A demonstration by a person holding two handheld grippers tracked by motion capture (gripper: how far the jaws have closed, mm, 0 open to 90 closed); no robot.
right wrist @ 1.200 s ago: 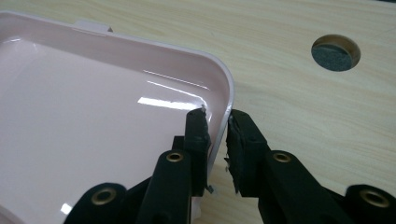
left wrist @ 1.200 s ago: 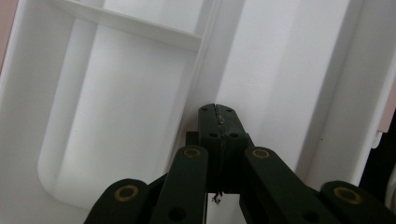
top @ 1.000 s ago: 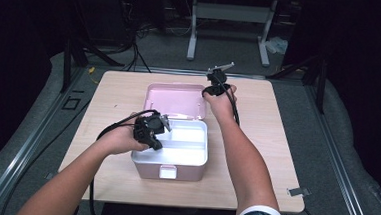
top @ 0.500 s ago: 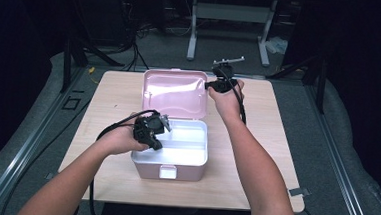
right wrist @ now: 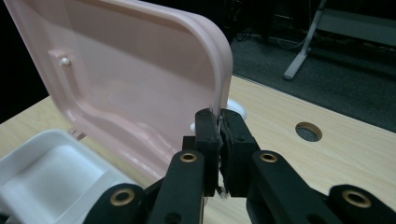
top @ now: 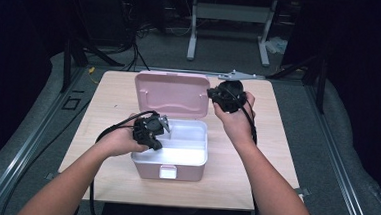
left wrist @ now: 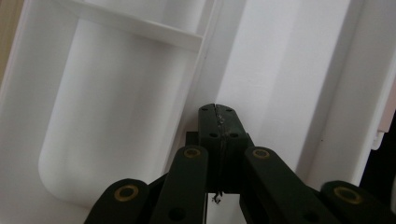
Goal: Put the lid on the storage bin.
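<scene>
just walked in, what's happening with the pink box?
A person works a pink box on the wooden table with tongs in each hand. The right tongs are shut on the right edge of the lid, which stands raised and nearly upright. The left tongs are shut inside the white tray, at a divider wall, seemingly steadying the box. No contents show in the tray.

You see the box (top: 169, 159) at the centre of the table (top: 269, 177), its lid (top: 172, 94) standing up behind it. Your left gripper (top: 149, 131) sits over the box's left rim; your right gripper (top: 214, 95) is at the lid's right edge, upper centre.
</scene>
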